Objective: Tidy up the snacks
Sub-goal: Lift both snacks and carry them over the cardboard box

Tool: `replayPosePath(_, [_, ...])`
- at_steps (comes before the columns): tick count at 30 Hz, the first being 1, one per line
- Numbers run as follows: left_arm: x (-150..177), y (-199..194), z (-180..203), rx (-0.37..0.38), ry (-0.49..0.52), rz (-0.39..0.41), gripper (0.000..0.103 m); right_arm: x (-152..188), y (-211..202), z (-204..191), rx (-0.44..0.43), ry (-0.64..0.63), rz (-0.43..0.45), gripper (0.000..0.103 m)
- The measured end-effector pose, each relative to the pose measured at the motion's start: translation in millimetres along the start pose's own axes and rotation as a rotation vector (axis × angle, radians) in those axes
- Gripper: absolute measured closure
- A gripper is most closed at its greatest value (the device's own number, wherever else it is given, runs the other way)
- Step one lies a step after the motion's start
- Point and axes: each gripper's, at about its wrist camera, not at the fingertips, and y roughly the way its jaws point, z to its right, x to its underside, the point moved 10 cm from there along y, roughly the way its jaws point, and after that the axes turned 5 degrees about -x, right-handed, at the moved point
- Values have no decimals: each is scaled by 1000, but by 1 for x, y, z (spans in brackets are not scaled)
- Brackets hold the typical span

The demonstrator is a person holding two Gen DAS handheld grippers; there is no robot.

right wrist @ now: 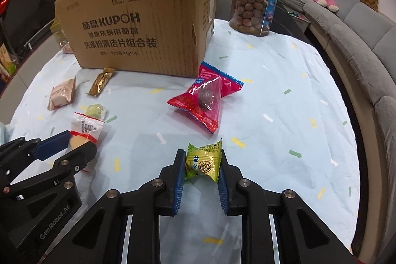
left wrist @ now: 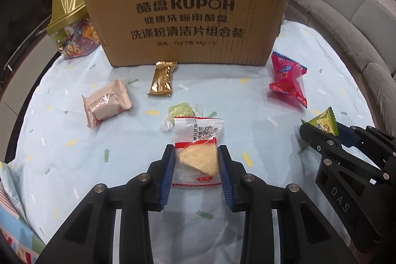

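The left gripper [left wrist: 195,160] is closed on a clear white-and-red sachet holding a pale yellow wedge [left wrist: 196,155], its blue ribbed pads pressing the packet's two sides near the front edge of the counter [left wrist: 74,177], which is covered in a light blue cloth with small coloured arrows. The right gripper [right wrist: 202,165] is clamped on a small yellow-green pyramid-shaped snack packet [right wrist: 204,162], also near the front edge and to the right of the sachet; in the left wrist view this packet [left wrist: 323,124] shows at the tip of the black fingers at the right. A tall brown corrugated cardboard box printed with black KUPOH lettering [left wrist: 188,14] stands toward the back edge of the counter. Just in front of the box lies a gold foil bar wrapper [left wrist: 162,78], its top end touching the box's base. A pale pink pillow-shaped snack pack [left wrist: 107,102] lies toward the left edge, and a small light green candy in a clear twist wrapper [left wrist: 180,111] lies just behind the sachet, touching it. A red plastic packet with a dark round snack inside [right wrist: 206,97] lies near the box's right front corner. A clear container of colourful sweets with a gold peaked lid [left wrist: 70,24] stands at the back left, beside the box, and a clear cylindrical tub of brown round balls [right wrist: 253,4] stands at the back right corner.
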Motion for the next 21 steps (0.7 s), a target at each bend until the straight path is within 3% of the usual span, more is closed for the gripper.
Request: replayPosePath(21, [-27, -54, -26, -1, -41, 96, 69, -24, -55, -21, 29, -29, 74, 78])
